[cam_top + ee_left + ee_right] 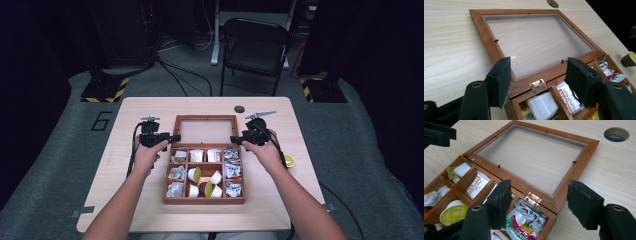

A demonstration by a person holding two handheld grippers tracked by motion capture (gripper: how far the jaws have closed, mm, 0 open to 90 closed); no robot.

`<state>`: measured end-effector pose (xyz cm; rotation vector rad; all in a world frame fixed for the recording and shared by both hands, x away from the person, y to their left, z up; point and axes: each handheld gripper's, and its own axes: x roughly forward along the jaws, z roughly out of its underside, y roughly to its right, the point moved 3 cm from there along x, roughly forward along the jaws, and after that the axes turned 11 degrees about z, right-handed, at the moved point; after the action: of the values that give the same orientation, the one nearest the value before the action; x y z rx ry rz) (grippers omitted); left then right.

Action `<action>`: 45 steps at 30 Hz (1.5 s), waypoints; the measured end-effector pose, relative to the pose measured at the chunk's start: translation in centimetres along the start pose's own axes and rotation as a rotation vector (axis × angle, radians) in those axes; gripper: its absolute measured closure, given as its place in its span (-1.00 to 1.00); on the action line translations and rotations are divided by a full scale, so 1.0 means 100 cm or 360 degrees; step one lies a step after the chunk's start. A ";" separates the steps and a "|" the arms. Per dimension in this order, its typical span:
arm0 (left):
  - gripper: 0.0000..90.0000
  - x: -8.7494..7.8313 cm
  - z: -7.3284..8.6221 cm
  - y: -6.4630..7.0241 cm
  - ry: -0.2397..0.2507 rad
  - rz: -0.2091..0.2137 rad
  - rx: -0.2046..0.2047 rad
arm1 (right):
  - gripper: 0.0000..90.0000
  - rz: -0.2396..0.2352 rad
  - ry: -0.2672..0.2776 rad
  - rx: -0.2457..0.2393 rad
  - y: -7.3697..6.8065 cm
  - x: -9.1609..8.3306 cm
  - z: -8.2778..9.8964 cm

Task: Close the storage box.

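Lid [206, 118] of wooden tea box [204, 200] lies folded back flat on the surface [140, 210], between left hand-held gripper [176, 137] and right hand-held gripper [233, 140]. Both hand-held grippers are released, gripping nothing, poised beside the hinge corners.

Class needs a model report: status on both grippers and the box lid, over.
Left gripper and right gripper both open, empty, at the hinge corners. Wooden box open, lid flat on the table. Nothing blocking.
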<state>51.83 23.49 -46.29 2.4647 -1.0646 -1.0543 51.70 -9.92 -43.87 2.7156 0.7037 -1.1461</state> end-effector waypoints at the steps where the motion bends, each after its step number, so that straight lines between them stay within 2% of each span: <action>1: -0.17 0.001 0.000 -0.001 0.0000 -0.0009 -0.0008 | -0.19 0.0010 0.0001 -0.0013 0.001 0.002 0.000; 4: -0.17 0.003 0.000 -0.002 0.0008 -0.0022 -0.0008 | -0.18 0.0016 -0.0019 -0.0017 0.001 0.007 0.000; 10: -0.16 0.002 -0.004 -0.002 -0.0025 -0.0059 0.0001 | -0.17 0.0018 -0.0014 -0.0007 -0.002 0.008 -0.003; 17: -0.17 0.004 -0.011 -0.005 0.0007 -0.0063 0.0002 | -0.17 0.0028 0.0050 -0.0021 -0.001 0.014 -0.010; 20: -0.17 0.009 -0.010 -0.009 -0.0024 -0.0077 -0.0012 | -0.19 0.0024 0.0061 -0.0006 0.001 0.018 -0.010; 24: -0.17 0.015 -0.008 -0.012 -0.0064 -0.0079 -0.0017 | -0.19 0.0021 0.0016 0.0029 0.002 0.024 -0.008; 26: -0.18 0.018 -0.008 -0.013 -0.0057 -0.0076 -0.0019 | -0.19 0.0019 0.0018 0.0014 0.003 0.028 -0.008; 32: -0.20 0.023 -0.008 -0.015 -0.0059 -0.0068 -0.0047 | -0.20 0.0001 -0.0062 0.0064 0.002 0.036 -0.004; 36: -0.21 0.025 -0.008 -0.016 -0.0056 -0.0072 -0.0061 | -0.20 -0.0014 -0.0073 0.0067 0.001 0.041 -0.004; 39: -0.23 0.028 -0.006 -0.018 -0.0078 -0.0090 -0.0068 | -0.23 -0.0015 -0.0106 0.0106 0.001 0.046 -0.003; 41: -0.24 0.030 -0.005 -0.018 -0.0094 -0.0102 -0.0066 | -0.25 -0.0007 -0.0106 0.0092 0.002 0.049 -0.002; 43: -0.25 0.032 -0.004 -0.018 -0.0108 -0.0115 -0.0074 | -0.26 -0.0009 -0.0150 0.0129 0.001 0.049 -0.001; 45: -0.26 0.033 -0.003 -0.019 -0.0123 -0.0126 -0.0080 | -0.27 -0.0012 -0.0144 0.0124 0.002 0.051 0.000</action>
<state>54.59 22.44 -48.68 2.4629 -0.9568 -1.1938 54.92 -8.21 -47.49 2.7051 0.6710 -1.3156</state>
